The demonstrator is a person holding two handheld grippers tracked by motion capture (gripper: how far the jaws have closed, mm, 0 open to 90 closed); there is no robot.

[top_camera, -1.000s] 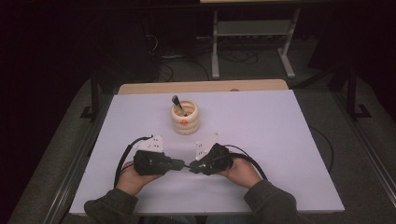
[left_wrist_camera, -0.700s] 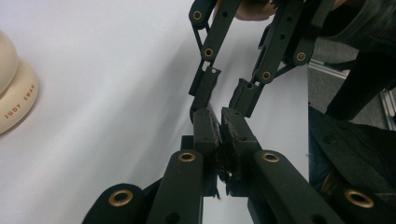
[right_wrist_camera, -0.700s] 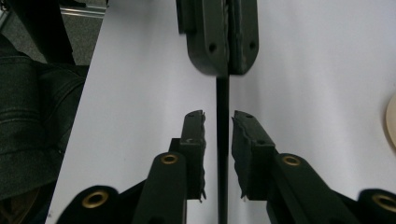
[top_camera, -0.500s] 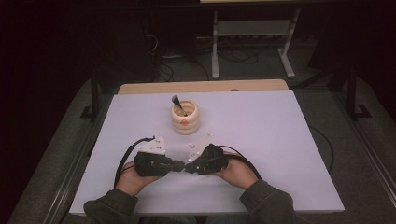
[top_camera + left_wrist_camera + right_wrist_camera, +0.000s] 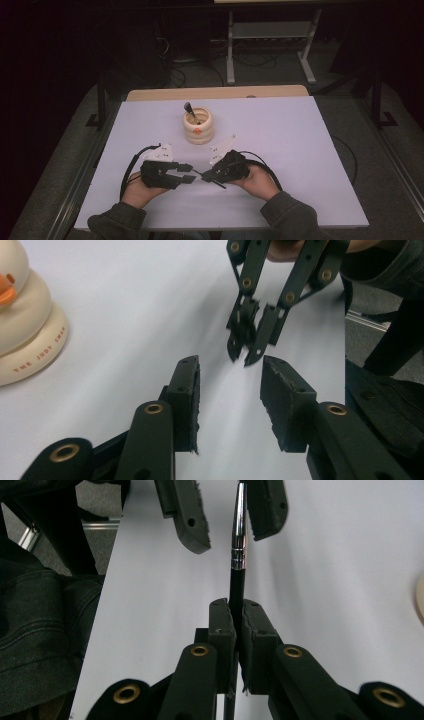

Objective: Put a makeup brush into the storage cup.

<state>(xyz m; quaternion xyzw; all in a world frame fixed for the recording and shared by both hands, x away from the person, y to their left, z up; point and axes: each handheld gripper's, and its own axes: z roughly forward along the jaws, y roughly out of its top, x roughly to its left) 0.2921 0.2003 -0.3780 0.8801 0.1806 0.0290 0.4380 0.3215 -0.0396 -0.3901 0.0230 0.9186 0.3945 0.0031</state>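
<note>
Two grippers meet tip to tip near the table's (image 5: 300, 150) front edge. The right gripper (image 5: 238, 611) is clamped on one black pen (image 5: 238, 545), whose far end reaches between the left gripper's (image 5: 229, 375) jaws. Those have just been opening and stand apart, off the pen. Behind them stands one cream holder (image 5: 198, 126) with one dark utensil (image 5: 190, 110) in it.

A lab or recording room, dimly lit. Beyond the claws, a white-topped table (image 5: 300, 150) on grey carpet (image 5: 380, 165); farther off, loose cables (image 5: 250, 60) on the floor and a metal stand (image 5: 270, 45) against dark surroundings. No home furnishings around.
</note>
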